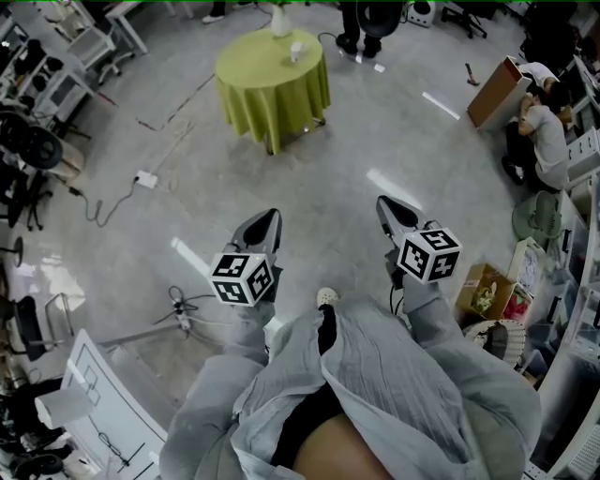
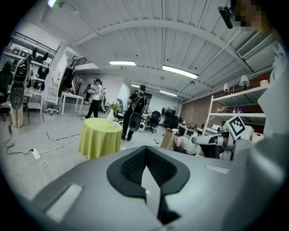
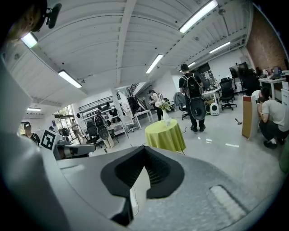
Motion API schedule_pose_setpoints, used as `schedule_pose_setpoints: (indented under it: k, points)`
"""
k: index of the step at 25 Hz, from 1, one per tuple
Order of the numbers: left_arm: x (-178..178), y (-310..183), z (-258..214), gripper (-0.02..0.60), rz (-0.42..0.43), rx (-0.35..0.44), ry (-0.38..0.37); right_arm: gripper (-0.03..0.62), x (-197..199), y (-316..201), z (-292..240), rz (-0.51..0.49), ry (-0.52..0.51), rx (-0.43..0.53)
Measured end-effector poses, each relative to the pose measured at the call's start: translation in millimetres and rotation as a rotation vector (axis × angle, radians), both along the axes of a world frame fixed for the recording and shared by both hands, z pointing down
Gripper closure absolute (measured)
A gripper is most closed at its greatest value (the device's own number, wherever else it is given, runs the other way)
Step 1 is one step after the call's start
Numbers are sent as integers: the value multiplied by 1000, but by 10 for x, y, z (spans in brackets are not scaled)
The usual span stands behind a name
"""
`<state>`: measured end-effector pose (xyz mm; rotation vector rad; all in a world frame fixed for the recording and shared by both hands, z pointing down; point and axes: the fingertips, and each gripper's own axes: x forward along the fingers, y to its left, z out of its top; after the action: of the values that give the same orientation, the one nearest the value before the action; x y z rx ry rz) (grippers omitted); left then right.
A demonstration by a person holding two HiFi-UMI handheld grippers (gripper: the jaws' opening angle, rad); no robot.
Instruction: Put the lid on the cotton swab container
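Left gripper (image 1: 271,219), right gripper (image 1: 384,203) far from table (image 1: 267,86)

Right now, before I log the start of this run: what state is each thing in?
left gripper: shut, empty.
right gripper: shut, empty.
green-clothed table: upright, far from both grippers.
small white container: standing on that table; lid too small to tell.

Green-draped round table (image 1: 272,86) with vase (image 1: 280,21)
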<state>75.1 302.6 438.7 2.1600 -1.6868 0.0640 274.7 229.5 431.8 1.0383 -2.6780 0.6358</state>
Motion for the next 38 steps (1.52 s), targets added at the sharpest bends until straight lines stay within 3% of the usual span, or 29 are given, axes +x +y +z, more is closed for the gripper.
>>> schedule_pose_setpoints:
  k: [11,17,26,38]
  points:
    - [-28,176,254,566,-61,-62,34,592,-45,135,240,-39,-2,-78]
    - [-12,9,298,566,-41,-71,19,592,-48,-18,272,-20,-5,-79]
    - [-192,-628,238,566,-10,-58,18,592,-239,-535,275,-5,1,-86]
    - [-700,-1739,-2,565,36,-20,5,592,-794,-1574,1,15,2,-42]
